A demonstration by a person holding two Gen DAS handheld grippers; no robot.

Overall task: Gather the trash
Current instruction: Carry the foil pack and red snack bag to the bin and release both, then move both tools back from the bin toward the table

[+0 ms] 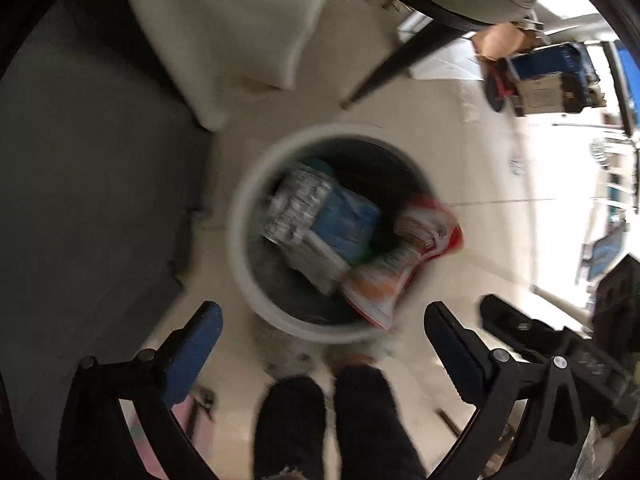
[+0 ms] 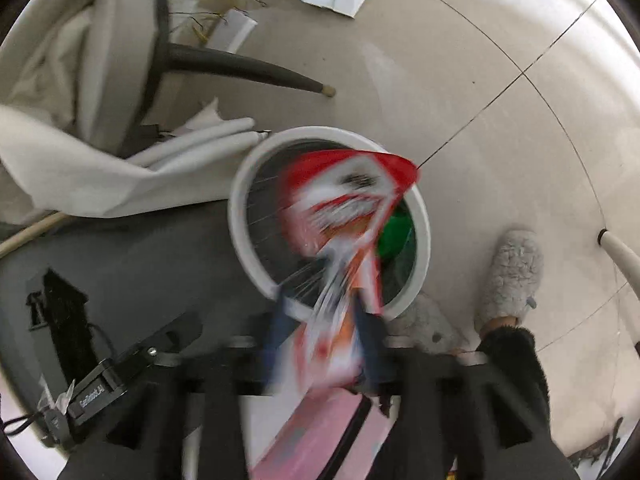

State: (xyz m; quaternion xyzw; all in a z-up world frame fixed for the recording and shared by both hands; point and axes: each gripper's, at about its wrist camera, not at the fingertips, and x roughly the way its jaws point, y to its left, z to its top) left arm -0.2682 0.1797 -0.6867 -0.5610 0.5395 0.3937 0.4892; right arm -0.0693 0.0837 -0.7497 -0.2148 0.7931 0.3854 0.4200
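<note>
The left gripper (image 1: 320,320) is seen spread wide and empty above the white bin (image 1: 240,240), in which a blue-and-silver packet (image 1: 320,216) lies. A red-and-white wrapper (image 2: 336,216) hangs blurred between the part-open fingers of the right gripper (image 2: 324,312), over the bin's rim (image 2: 248,184); whether it is gripped cannot be told.

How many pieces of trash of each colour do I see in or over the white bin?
Blue and silver packet: 1
Red, orange and white wrapper: 1 (blurred; it may be two pieces)
Green item: 1 (mostly hidden)
Total: 3
</note>
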